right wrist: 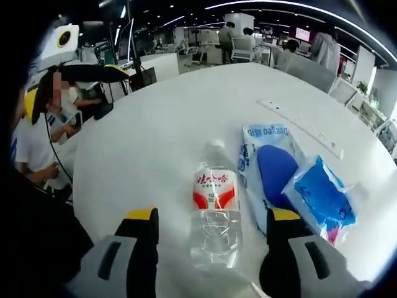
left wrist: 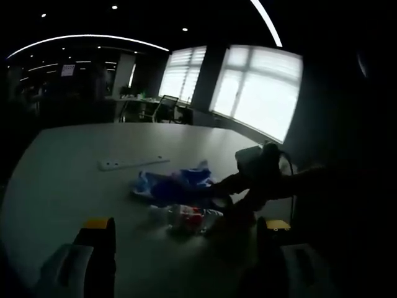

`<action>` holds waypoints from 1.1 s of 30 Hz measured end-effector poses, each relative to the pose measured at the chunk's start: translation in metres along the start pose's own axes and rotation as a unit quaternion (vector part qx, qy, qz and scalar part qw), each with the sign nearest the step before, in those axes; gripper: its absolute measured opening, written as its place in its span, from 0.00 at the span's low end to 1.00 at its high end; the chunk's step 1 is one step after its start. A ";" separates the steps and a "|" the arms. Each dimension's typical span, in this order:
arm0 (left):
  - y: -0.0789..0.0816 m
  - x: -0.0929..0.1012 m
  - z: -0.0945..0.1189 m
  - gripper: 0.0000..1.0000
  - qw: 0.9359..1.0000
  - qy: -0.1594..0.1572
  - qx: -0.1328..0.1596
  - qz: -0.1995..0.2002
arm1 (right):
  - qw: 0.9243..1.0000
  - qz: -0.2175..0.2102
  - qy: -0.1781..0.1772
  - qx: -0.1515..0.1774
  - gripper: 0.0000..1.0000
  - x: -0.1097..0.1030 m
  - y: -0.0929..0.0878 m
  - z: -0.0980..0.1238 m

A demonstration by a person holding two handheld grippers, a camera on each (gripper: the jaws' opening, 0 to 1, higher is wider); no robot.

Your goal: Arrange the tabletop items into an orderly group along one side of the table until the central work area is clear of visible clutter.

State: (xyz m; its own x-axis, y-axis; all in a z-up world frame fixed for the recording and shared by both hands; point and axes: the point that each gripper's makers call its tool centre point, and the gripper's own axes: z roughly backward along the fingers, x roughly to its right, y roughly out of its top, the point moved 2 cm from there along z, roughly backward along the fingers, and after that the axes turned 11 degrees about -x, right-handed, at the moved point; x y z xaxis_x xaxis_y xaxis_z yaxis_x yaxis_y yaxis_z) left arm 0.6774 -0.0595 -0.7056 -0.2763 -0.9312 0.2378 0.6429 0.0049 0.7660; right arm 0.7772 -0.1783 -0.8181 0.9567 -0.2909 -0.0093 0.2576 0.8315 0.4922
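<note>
Right gripper view: bottle [right wrist: 214,205] between tool [right wrist: 211,233] jaws.

One water bottle [right wrist: 214,208], two blue plastic packets [right wrist: 273,167] [right wrist: 325,198], one power strip [right wrist: 301,127], one white table [right wrist: 155,124].

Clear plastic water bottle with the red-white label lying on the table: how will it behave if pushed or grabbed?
The clear plastic water bottle lies on its side on the white table, so it likely rolls if nudged sideways. Thin clear walls probably dent and feel slippery.
</note>
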 end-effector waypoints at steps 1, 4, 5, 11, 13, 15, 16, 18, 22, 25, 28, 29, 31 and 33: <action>0.000 -0.001 0.000 0.93 1.000 0.001 0.000 -0.001 | 1.000 0.002 -0.001 -0.002 0.64 0.001 0.000 -0.002; -0.001 -0.002 0.000 0.93 1.000 0.001 -0.001 0.001 | 1.000 0.004 0.003 -0.011 0.62 0.000 -0.002 -0.010; -0.001 -0.002 0.000 0.93 1.000 0.001 0.000 0.000 | 1.000 0.005 0.004 -0.012 0.62 -0.001 -0.002 -0.011; 0.002 -0.004 -0.001 0.95 1.000 0.003 0.004 0.001 | 1.000 0.004 0.001 -0.024 0.60 0.002 -0.004 -0.022; 0.003 -0.004 -0.001 0.95 1.000 0.002 0.006 0.000 | 1.000 0.003 0.002 -0.027 0.59 0.004 -0.004 -0.025; 0.004 -0.004 -0.001 0.95 1.000 0.002 0.008 -0.001 | 1.000 0.005 0.002 -0.030 0.58 0.005 -0.003 -0.027; 0.004 -0.005 -0.001 0.95 1.000 0.002 0.008 -0.001 | 0.999 0.007 0.002 -0.032 0.58 0.005 -0.003 -0.028; 0.005 -0.006 -0.001 0.96 1.000 0.003 0.008 -0.001 | 0.999 0.009 0.003 -0.034 0.56 0.006 -0.002 -0.030; 0.006 -0.009 -0.002 0.96 1.000 0.005 0.006 0.000 | 0.999 0.010 0.005 -0.036 0.53 0.004 0.000 -0.033; 0.007 -0.012 -0.002 0.96 1.000 0.007 0.006 0.001 | 0.999 0.012 0.009 -0.036 0.50 0.003 0.000 -0.037; 0.008 -0.013 -0.003 0.96 1.000 0.008 0.006 0.003 | 0.999 0.016 0.006 -0.037 0.45 0.003 0.000 -0.039; 0.008 -0.013 -0.003 0.96 1.000 0.008 0.006 0.003 | 0.999 0.016 0.006 -0.039 0.44 0.003 0.000 -0.039; 0.007 -0.014 -0.003 0.95 1.000 0.009 0.002 0.002 | 0.999 0.016 0.006 -0.040 0.44 0.003 -0.001 -0.042; 0.005 -0.014 -0.003 0.95 1.000 0.009 0.000 0.002 | 0.999 0.021 0.008 -0.044 0.43 0.001 -0.003 -0.044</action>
State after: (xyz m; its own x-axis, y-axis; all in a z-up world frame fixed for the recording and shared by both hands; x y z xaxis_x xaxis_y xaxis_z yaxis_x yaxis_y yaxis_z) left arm 0.6867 -0.0479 -0.7064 -0.2611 -0.9373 0.2310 0.6446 0.0089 0.7645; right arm 0.7829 -0.1605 -0.8577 0.9685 -0.2488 -0.0042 0.2283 0.8816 0.4132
